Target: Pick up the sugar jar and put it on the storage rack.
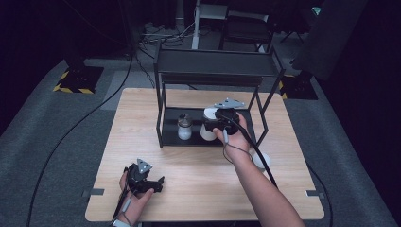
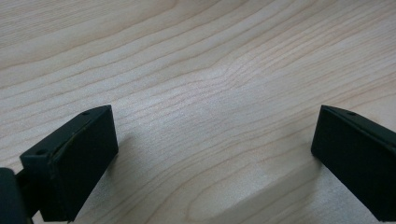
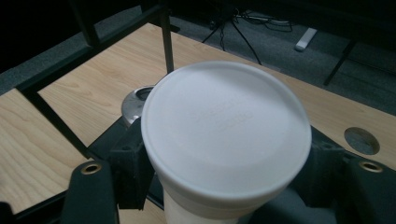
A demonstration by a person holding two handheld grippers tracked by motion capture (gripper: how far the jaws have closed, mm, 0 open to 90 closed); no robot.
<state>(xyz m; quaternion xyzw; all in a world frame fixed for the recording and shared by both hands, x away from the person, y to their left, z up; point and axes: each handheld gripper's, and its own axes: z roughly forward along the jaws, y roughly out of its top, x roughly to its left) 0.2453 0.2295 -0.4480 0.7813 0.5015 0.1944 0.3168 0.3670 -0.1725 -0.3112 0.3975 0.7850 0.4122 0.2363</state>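
Note:
A white lidded cup (image 1: 208, 113) is at the lower shelf (image 1: 170, 128) of a black rack, and my right gripper (image 1: 209, 126) is shut on it from the right. In the right gripper view the cup's round lid (image 3: 226, 121) sits between the two jaws of the right gripper (image 3: 224, 186), whose pads press on its sides. To the cup's left a small glass jar (image 1: 184, 127) with a metal lid (image 3: 135, 100) stands on the same shelf. My left gripper (image 1: 158, 184) rests at the table's near left, open, with bare wood between the jaws of the left gripper (image 2: 212, 154).
The rack's top shelf (image 1: 215, 61) overhangs the cup and jar, and its thin black posts (image 3: 166, 35) stand close by. A second white round object (image 1: 261, 160) lies on the table right of my forearm. The wooden table (image 1: 142, 118) has a round hole (image 3: 362, 140).

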